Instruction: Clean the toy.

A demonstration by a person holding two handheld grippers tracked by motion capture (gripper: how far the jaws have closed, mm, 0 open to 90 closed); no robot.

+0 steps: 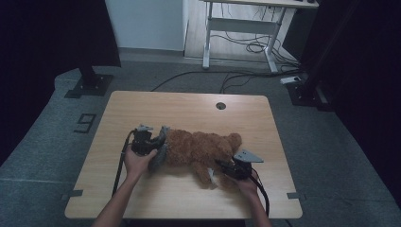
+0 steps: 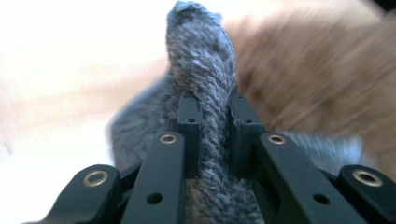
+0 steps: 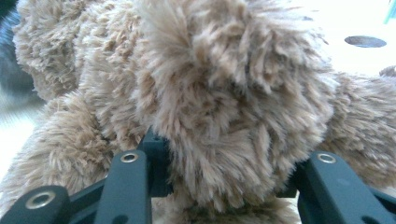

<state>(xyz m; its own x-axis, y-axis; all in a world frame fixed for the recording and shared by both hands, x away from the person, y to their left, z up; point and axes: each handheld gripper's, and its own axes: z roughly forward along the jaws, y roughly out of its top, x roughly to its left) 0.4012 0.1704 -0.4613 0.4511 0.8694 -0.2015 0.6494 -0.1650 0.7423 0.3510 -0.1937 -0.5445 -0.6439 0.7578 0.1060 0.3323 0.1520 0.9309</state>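
Note:
A brown teddy bear [image 1: 203, 149] lies on its side across the middle of the wooden table [image 1: 189, 201], head toward the right. A grey fuzzy cloth [image 1: 160, 151] covers its left end. My left gripper [image 1: 155, 142] is shut on a fold of that grey cloth [image 2: 201, 70]; in the left gripper view the left gripper [image 2: 212, 105] pinches the fabric tight, with blurred brown fur [image 2: 317, 74] behind. My right gripper [image 1: 221, 165] holds the bear at its near side. In the right gripper view the right gripper [image 3: 224, 158] clamps a thick furry limb [image 3: 224, 107].
A round cable hole [image 1: 221, 105] sits near the table's far edge, also in view as a dark hole [image 3: 365, 41]. Beyond the table are a white desk frame [image 1: 241, 23], floor cables [image 1: 246, 47] and a black stand base [image 1: 90, 86].

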